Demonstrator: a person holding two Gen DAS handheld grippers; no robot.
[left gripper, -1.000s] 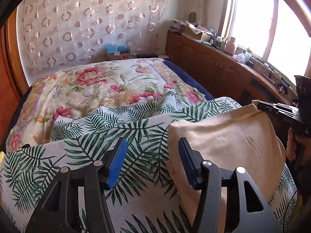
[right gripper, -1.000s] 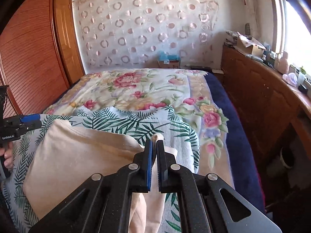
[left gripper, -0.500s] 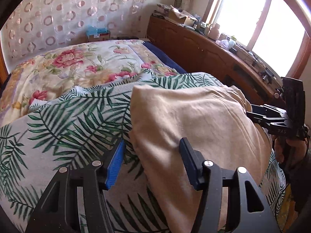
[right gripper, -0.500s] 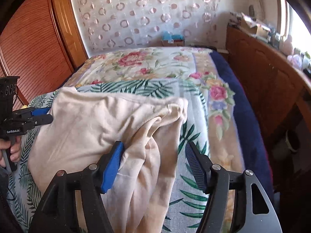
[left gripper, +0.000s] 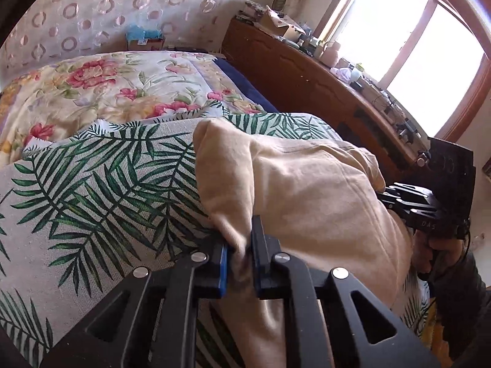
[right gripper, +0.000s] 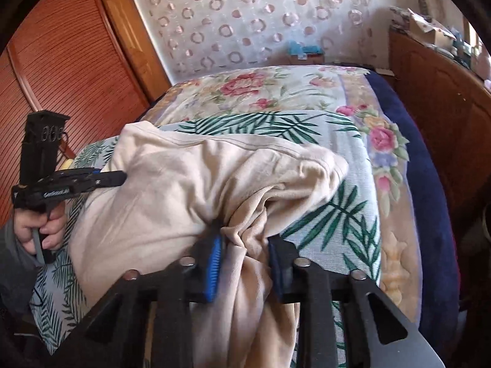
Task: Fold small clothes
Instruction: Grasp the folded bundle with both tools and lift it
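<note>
A beige garment [left gripper: 307,202] is seen lying across the palm-leaf cloth [left gripper: 101,190] spread over the near end of a bed [left gripper: 101,89], its near edge gathered up at two points. The left gripper [left gripper: 239,254] is closed on a pinch of fabric at the garment's left near corner; its jaws have just been closing, and cloth is caught between the pads. The right gripper [right gripper: 245,260] is clamped on a thick bunch of fabric at the right near corner, its jaws likewise just brought together around the bundle, which is left hanging below them. Each tool is held by a hand [right gripper: 43,230] at its pistol grip. The step in hand is judged to be the taking-up of the near edge for a first fold. Next, both corners would probably need to be lifted together and carried toward the far edge of the garment, with the cloth kept taut between them so that no crease is trapped.
</note>
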